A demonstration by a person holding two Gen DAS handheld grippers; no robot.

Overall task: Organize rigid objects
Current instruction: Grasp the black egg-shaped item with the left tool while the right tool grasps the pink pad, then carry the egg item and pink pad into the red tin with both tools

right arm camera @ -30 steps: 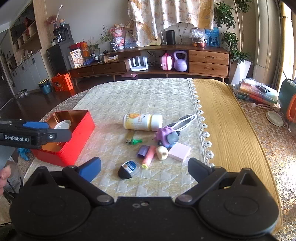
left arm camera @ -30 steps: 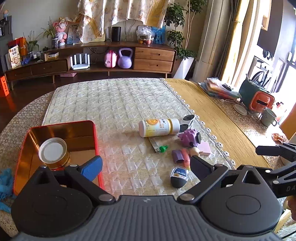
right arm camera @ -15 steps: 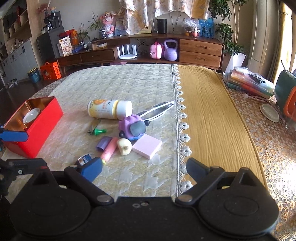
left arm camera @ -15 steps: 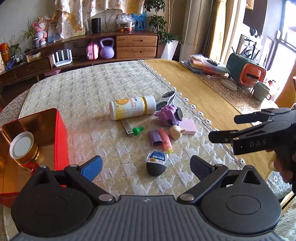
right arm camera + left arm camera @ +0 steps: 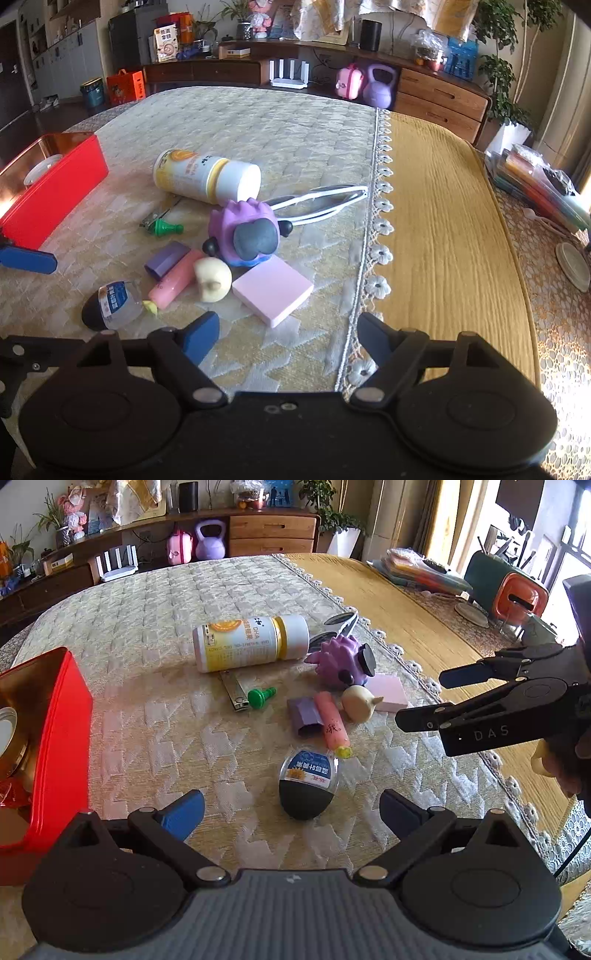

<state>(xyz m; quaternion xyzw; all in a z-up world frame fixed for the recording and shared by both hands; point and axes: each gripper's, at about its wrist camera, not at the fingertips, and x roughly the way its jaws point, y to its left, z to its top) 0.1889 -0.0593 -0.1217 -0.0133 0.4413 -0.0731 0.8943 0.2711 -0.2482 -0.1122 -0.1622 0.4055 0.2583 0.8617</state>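
A pile of small items lies on the quilted cloth: a white and yellow bottle (image 5: pixel 251 642) on its side, a purple spiky toy (image 5: pixel 341 662), a pink block (image 5: pixel 272 290), a pink tube (image 5: pixel 332 729), a cream figure (image 5: pixel 212 278), a green peg (image 5: pixel 260 697) and a black egg-shaped item (image 5: pixel 308 782). My left gripper (image 5: pixel 291 808) is open and empty, just in front of the egg-shaped item. My right gripper (image 5: pixel 288 334) is open and empty, just short of the pink block; it also shows in the left wrist view (image 5: pixel 421 694). A red tin (image 5: pixel 48 738) stands at the left.
White-framed glasses (image 5: pixel 325 201) lie behind the purple toy. A round lidded jar (image 5: pixel 42 171) sits in the red tin. The yellow cloth (image 5: pixel 443 229) covers the table's right half, with a stack of folders (image 5: pixel 539 192) and a saucer (image 5: pixel 574 266) at its far edge.
Both grippers have moved forward and down toward the pile. The left view has swung right, away from the red tin. Both stay open.
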